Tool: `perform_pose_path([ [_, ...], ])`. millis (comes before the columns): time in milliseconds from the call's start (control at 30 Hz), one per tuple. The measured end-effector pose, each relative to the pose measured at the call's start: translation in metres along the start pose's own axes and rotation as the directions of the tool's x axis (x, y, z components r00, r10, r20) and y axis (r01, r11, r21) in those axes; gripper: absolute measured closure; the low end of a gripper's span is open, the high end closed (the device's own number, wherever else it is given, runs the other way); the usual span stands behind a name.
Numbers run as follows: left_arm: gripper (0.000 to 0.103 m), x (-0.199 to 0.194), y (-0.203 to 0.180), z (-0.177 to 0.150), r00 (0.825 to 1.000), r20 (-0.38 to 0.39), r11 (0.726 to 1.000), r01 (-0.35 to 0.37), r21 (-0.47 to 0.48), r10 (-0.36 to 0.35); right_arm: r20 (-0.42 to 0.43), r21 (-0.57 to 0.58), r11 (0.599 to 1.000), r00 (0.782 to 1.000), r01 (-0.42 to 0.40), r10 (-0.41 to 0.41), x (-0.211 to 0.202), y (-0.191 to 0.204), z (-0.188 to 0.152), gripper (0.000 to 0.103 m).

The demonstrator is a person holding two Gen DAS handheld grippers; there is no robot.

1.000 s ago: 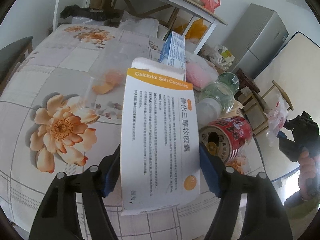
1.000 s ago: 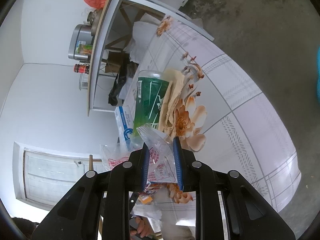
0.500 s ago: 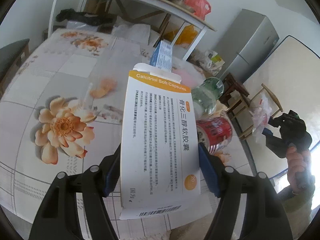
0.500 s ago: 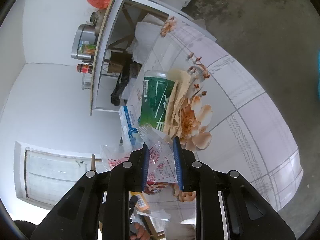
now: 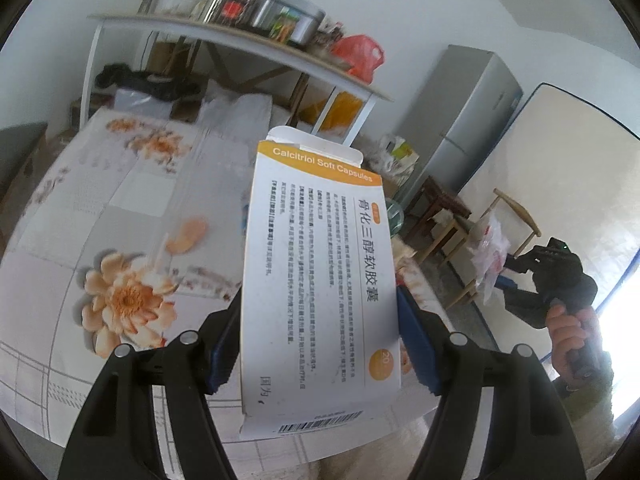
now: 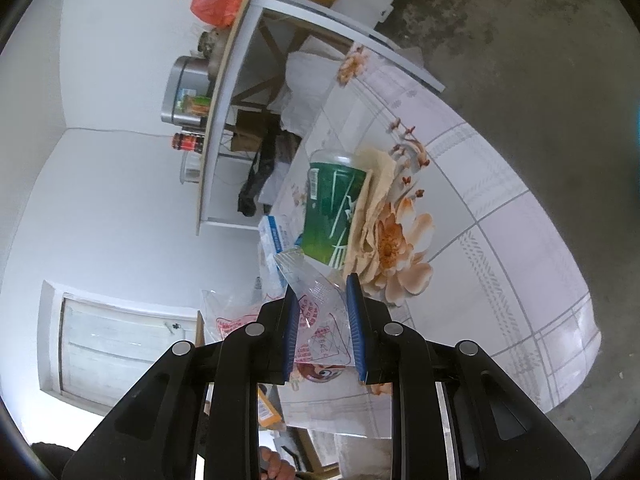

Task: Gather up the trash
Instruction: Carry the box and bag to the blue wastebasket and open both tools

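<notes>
- Left gripper (image 5: 320, 344): I've got it clamped on the medicine box (image 5: 320, 280), blue pads pressing both long sides. The box stands upright between the fingers, orange band on top, open flap at the far end, barcode at the near end.
- Right gripper (image 6: 322, 328): clenched on a clear plastic bag (image 6: 316, 304) with red print. The bag is pinched between the pads and sticks out ahead of them and off to the left of the frame.
- In the left wrist view I see the right gripper off to the right edge, the person's hand (image 5: 568, 332) around its handle, the bag hanging from its tip in the air, clear of the table.
- Under both tools: table with a floral cloth (image 5: 100, 220), big orange flower print.
- On that cloth, right wrist view: green-labelled plastic bottle (image 6: 332, 216) lying just past the fingertips, crumpled brown paper (image 6: 372, 208) touching its side, a blue-and-white box (image 6: 276, 236) beside it.
- A red printed can (image 6: 320, 372) peeks out under the bag; I cannot tell much more of it.
- Further back: white-framed shelf table (image 5: 240, 40) with a metal pot (image 5: 288, 16), jars and a red plastic bag (image 5: 360, 56) on top.
- Far right corner: grey fridge (image 5: 468, 112), wooden chairs (image 5: 508, 232) in front of it.
</notes>
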State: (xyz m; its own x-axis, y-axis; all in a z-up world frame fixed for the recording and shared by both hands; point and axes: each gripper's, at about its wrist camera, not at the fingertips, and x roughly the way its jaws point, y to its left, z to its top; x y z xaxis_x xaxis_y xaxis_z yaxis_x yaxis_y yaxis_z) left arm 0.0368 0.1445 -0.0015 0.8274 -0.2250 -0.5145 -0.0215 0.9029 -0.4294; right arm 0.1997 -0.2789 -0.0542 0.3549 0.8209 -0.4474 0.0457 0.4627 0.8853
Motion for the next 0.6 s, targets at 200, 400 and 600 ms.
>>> perform_pose_path([
  [200, 0.034, -0.004, -0.025, 0.012, 0.999, 0.026, 0.998, 0.037, 0.049, -0.038, 0.044, 0.006, 0.999, 0.998, -0.036, 0.035, -0.026, -0.007, -0.002, 0.082],
  [400, 0.034, 0.007, -0.062, 0.023, 0.994, -0.007, 0.989, 0.107, 0.103, -0.107, 0.115, 0.03, 0.998, 0.992, -0.061, 0.057, -0.065, -0.027, -0.003, 0.082],
  [600, 0.034, 0.036, -0.113, 0.038, 0.966, -0.101, 0.959, 0.25, 0.132, -0.238, 0.236, 0.091, 0.994, 0.971, -0.055, 0.032, -0.121, -0.06, -0.013, 0.082],
])
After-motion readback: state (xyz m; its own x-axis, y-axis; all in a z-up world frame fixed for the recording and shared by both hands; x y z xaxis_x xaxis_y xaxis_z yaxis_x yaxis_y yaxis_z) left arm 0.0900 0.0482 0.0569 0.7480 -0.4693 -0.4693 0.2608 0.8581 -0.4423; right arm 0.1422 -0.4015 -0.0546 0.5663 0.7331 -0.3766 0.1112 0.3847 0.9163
